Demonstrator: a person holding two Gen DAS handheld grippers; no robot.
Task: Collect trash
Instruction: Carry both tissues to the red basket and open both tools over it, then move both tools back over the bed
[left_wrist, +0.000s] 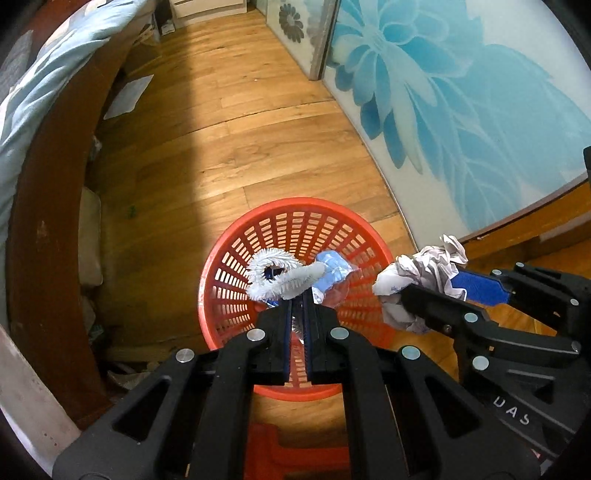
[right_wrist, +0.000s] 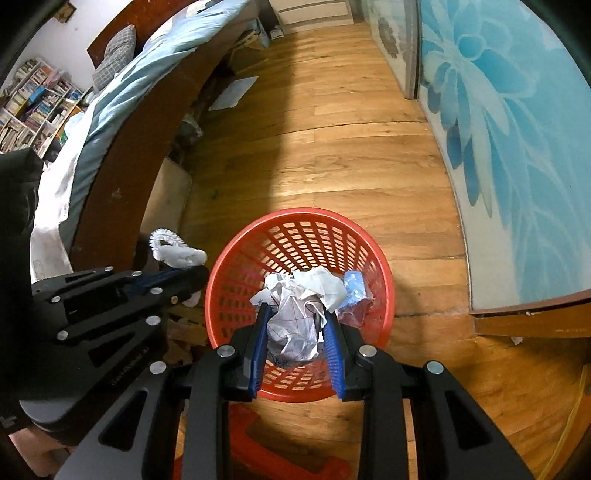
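A red plastic mesh basket (left_wrist: 295, 218) stands on the wooden floor; it also shows in the right wrist view (right_wrist: 303, 221). A blue and clear wrapper (left_wrist: 334, 271) lies inside it (right_wrist: 354, 291). My left gripper (left_wrist: 298, 295) is shut on a white fringed wrapper (left_wrist: 280, 277) and holds it over the basket; the wrapper also shows in the right wrist view (right_wrist: 173, 253). My right gripper (right_wrist: 295, 314) is shut on a crumpled paper ball (right_wrist: 299, 314) above the basket; the ball also shows in the left wrist view (left_wrist: 417, 273).
A bed with a brown wooden frame (right_wrist: 122, 155) and blue bedding runs along the left. A sheet of paper (right_wrist: 232, 94) lies on the floor by it. A glass door with a blue flower pattern (right_wrist: 517, 147) stands on the right. Something red (right_wrist: 266, 450) lies below the grippers.
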